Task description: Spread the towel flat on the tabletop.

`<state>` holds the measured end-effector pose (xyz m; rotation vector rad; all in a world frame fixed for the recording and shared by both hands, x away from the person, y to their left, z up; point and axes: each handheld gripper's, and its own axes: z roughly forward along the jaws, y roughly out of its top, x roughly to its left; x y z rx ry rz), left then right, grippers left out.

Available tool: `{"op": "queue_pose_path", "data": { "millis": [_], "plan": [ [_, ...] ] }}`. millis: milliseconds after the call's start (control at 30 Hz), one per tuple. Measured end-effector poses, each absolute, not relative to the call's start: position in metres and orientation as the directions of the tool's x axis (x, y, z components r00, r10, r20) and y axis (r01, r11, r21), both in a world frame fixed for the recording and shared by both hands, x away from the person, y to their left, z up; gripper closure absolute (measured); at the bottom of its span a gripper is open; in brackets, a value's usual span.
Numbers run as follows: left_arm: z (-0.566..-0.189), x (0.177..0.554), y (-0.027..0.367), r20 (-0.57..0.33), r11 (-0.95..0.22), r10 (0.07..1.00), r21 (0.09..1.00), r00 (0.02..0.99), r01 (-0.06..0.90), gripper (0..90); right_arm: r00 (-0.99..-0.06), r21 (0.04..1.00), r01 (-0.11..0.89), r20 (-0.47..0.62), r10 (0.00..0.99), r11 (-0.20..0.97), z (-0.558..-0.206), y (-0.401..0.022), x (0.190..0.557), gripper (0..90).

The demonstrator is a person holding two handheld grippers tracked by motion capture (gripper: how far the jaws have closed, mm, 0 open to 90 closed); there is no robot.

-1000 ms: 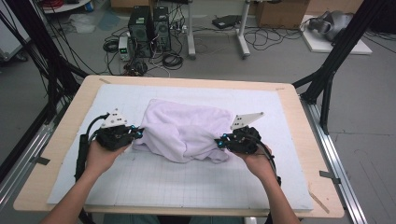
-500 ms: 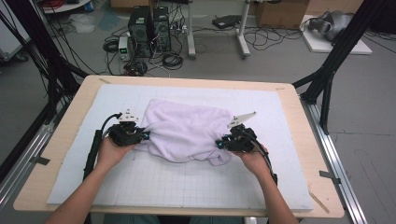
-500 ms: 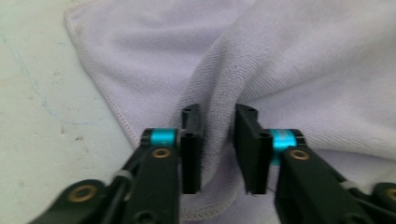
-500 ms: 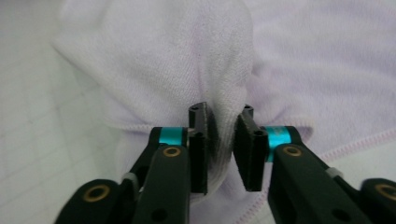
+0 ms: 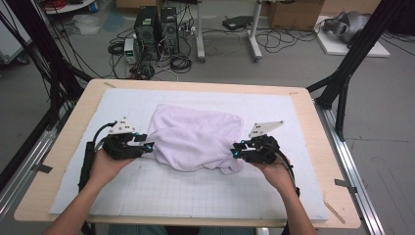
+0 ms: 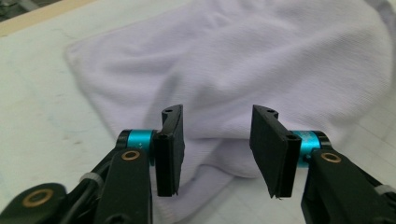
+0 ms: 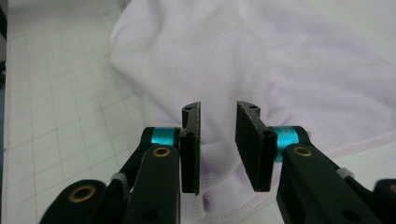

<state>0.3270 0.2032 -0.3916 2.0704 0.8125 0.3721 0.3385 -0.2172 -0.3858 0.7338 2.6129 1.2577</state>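
Both claws sit with their black jaws apart, and both have just been opening. Left claw [image 5: 147,146] is at the left side of the towel [image 5: 198,137], and right claw [image 5: 235,151] is at its right side. Cloth lies behind the gap of each one, but the pads [image 6: 170,144] do not press on it.

That towel is soft and pale purple, almost white. It has a fine ribbed weave and a stitched hem along its near edge [image 7: 233,215]. It is folded into a puffy heap with bumps and creases. It lies in the middle of the mat [image 5: 161,191], a little nearer the far edge than the near one.

Each claw has flat black pads with a rough face, a shiny blue ring [image 6: 140,138] behind them and brass-colored pins [image 7: 161,151] in the black arms. A grey three-cornered plate [image 5: 122,127] sits on top of each one.

No writing can be read anywhere.

White and thin, the mat has a grid of faint lines. It covers most of the light wooden table [image 5: 58,156]. Past the far edge is a grey floor with computer boxes [image 5: 156,27], many black cables [image 5: 181,63], and black metal poles [image 5: 352,58] at the sides.
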Motion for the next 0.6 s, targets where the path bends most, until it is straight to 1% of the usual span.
{"op": "queue_pose_path", "data": {
  "millis": [67, 133, 200, 233, 300, 367, 433, 500, 567, 600],
  "plan": [
    [-0.401, 0.324, 0.193, -0.047, -0.432, 0.641, 0.803, 0.766, 0.411, 57.4, -0.878, 0.755, 0.35, 0.059, 0.474, 0.554, -0.389, -0.21, 0.338, 69.3],
    [-0.41, 0.322, 0.182, -0.051, -0.459, 0.608, 0.791, 0.792, 0.403, 57.6, -0.884, 0.749, 0.346, 0.059, 0.464, 0.564, -0.396, -0.203, 0.34, 66.0],
    [-0.419, 0.321, 0.171, -0.053, -0.487, 0.582, 0.777, 0.811, 0.4, 56.8, -0.884, 0.732, 0.357, 0.064, 0.464, 0.58, -0.403, -0.198, 0.342, 60.9],
    [-0.423, 0.322, 0.166, -0.06, -0.495, 0.571, 0.771, 0.819, 0.402, 55.6, -0.879, 0.727, 0.37, 0.073, 0.471, 0.578, -0.408, -0.196, 0.344, 59.9],
    [-0.429, 0.324, 0.156, -0.061, -0.507, 0.564, 0.762, 0.824, 0.403, 52.5, -0.878, 0.718, 0.382, 0.087, 0.47, 0.581, -0.417, -0.192, 0.346, 59.9],
    [-0.433, 0.327, 0.148, -0.049, -0.518, 0.567, 0.755, 0.822, 0.402, 53.2, -0.881, 0.71, 0.386, 0.094, 0.463, 0.589, -0.424, -0.188, 0.348, 64.2],
    [-0.436, 0.33, 0.143, -0.022, -0.523, 0.587, 0.753, 0.809, 0.4, 61.5, -0.879, 0.71, 0.384, 0.085, 0.47, 0.59, -0.426, -0.184, 0.348, 70.2],
    [-0.437, 0.331, 0.14, -0.004, -0.525, 0.601, 0.752, 0.8, 0.398, 71.5, -0.883, 0.712, 0.373, 0.074, 0.464, 0.595, -0.425, -0.182, 0.349, 73.4],
    [-0.435, 0.331, 0.141, 0.008, -0.526, 0.6, 0.757, 0.8, 0.387, 77.7, -0.885, 0.717, 0.367, 0.072, 0.46, 0.592, -0.424, -0.182, 0.348, 78.6],
    [-0.434, 0.33, 0.142, 0.013, -0.527, 0.599, 0.759, 0.801, 0.382, 78.9, -0.887, 0.717, 0.365, 0.074, 0.456, 0.594, -0.423, -0.182, 0.347, 80.2]
  ]
}}
